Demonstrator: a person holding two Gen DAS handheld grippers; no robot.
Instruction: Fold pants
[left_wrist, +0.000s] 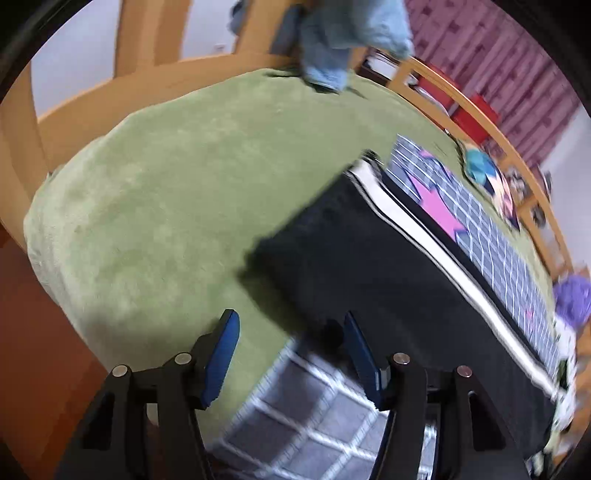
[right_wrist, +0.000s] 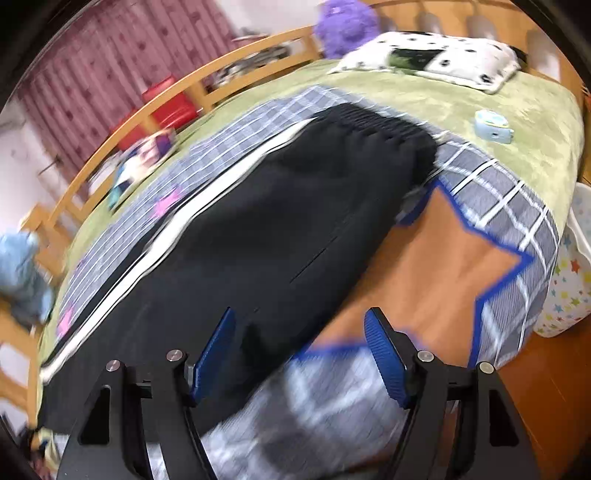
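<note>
Black pants (left_wrist: 388, 280) with a white side stripe lie flat on a grey checked blanket (left_wrist: 480, 229) on the bed. In the right wrist view the pants (right_wrist: 280, 229) stretch from the gathered waistband at the top to the leg ends at lower left. My left gripper (left_wrist: 291, 328) is open and empty, hovering by the pants' leg-end corner. My right gripper (right_wrist: 299, 328) is open and empty, just above the pants' near edge.
A green bedspread (left_wrist: 166, 192) covers the bed inside a wooden frame (left_wrist: 110, 85). A blue plush (left_wrist: 332, 40) sits at the foot. A spotted pillow (right_wrist: 436, 55), a purple plush (right_wrist: 347, 26) and a small blue toy (right_wrist: 493, 125) lie near the head. The blanket bears an orange star (right_wrist: 443, 266).
</note>
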